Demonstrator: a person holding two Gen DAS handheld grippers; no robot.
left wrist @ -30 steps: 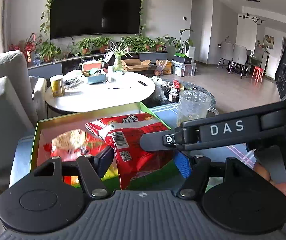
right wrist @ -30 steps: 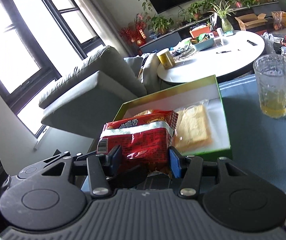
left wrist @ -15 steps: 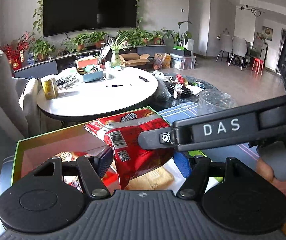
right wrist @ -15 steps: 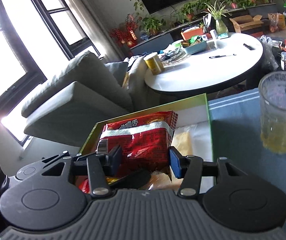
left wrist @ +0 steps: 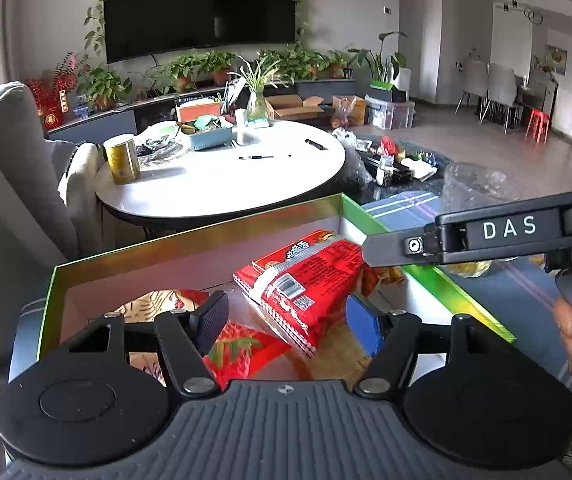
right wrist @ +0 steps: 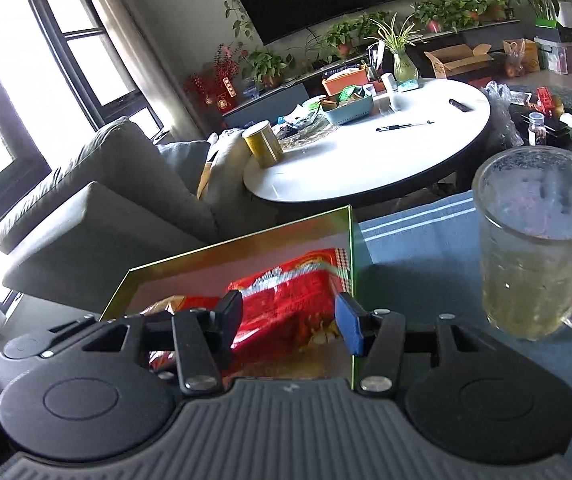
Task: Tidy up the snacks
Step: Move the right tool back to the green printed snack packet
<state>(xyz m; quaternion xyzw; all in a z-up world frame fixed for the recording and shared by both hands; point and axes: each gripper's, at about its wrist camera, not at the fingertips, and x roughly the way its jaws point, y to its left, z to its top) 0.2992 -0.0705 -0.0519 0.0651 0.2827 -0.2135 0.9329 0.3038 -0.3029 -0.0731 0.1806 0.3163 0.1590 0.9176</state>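
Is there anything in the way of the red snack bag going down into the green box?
Nothing blocks it. The right gripper holds the red bag low inside the green box. Other snack packets already lie on the box floor beneath it, so it may land partly on them.

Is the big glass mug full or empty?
Partly full. The glass mug holds yellowish drink only in its lower part; the upper part is empty, and it stands upright beside the green box.
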